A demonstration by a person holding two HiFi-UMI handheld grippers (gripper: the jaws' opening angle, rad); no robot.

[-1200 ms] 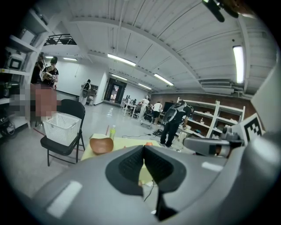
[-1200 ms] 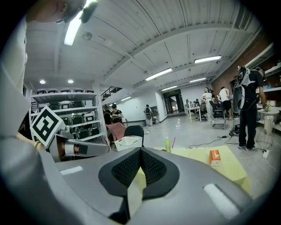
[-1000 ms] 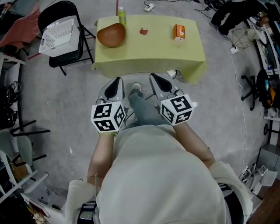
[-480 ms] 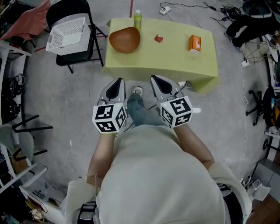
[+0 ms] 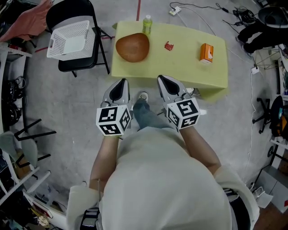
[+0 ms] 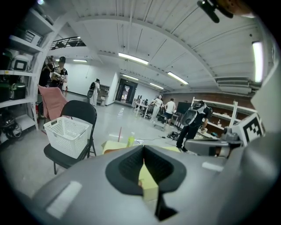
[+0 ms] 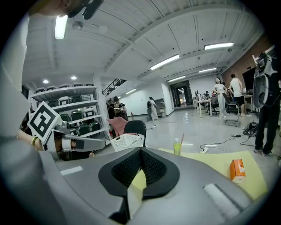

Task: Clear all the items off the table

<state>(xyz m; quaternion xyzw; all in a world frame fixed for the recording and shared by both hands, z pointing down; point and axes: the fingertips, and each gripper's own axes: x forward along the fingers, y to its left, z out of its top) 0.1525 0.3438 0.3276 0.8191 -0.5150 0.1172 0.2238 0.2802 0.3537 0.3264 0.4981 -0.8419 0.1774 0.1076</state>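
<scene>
Our left gripper (image 5: 119, 85) and right gripper (image 5: 165, 83) hang side by side in front of us. Each has its jaws pressed together on nothing, as both gripper views confirm. Between them show our own trouser leg (image 5: 146, 114) and one shoe (image 5: 143, 95).

Just ahead stands the table (image 5: 189, 74) under a yellow-green cloth, its near edge partly covered by the right gripper's tip. All four items are on it:

- A wooden bowl (image 5: 132, 47) sits at the left end.
- A green bottle (image 5: 147, 24) stands on the far edge, just behind the bowl.
- A small red packet (image 5: 169, 45) lies near the middle. Its print is too small for us to read.
- An orange carton (image 5: 206, 52) stands toward the right end.

Left of the table and apart from it, a white basket (image 5: 69, 38) rests on the seat of a black folding chair (image 5: 67, 10).

Our pale shirt (image 5: 166, 179) fills the lower half of the head view. In the left gripper view the grey housing hides the bowl, packet and carton, leaving only the bottle and strips of cloth. The right gripper view shows the bottle and carton, while the bowl and packet stay hidden.
</scene>
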